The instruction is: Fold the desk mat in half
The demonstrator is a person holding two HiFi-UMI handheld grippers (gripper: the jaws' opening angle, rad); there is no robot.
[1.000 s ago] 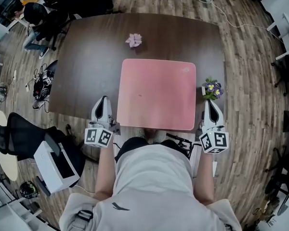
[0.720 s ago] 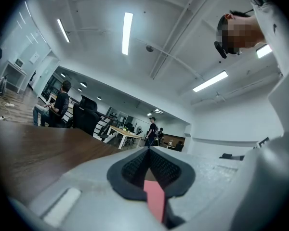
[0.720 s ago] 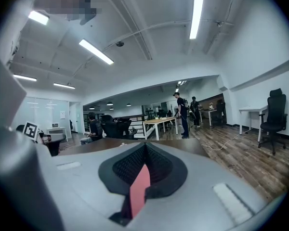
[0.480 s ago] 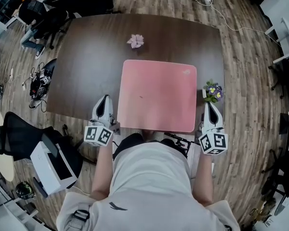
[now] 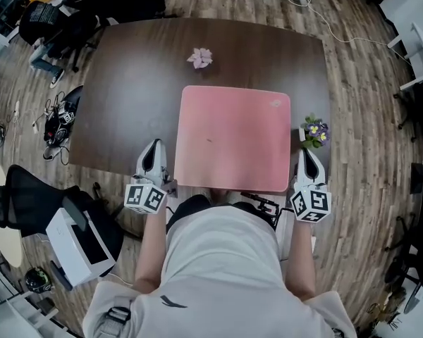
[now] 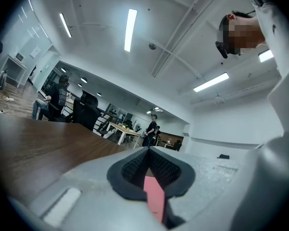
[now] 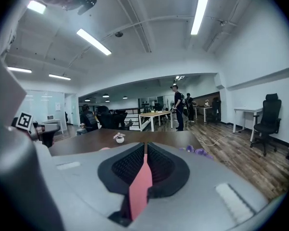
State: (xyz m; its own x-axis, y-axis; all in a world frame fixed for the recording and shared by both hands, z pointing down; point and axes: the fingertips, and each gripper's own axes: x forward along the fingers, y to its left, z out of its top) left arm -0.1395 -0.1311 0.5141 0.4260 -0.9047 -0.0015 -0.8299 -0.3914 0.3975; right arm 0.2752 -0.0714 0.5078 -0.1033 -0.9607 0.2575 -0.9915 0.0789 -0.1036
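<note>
At front edge of table (image 5: 141, 83): pink desk mat (image 5: 233, 138) lies flat, not folded. Left gripper (image 5: 153, 146) just beside mat's near left corner, jaws squeezed together, not on mat. Right gripper (image 5: 307, 153) beside near right corner, same.

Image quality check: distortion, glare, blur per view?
Head view: heavy fisheye, table edges bow; desk mat evenly lit, sharp. Left gripper view: dark round vignette, ceiling lights blown out, horizon tilted. Right gripper view: same vignette and glare.
</note>
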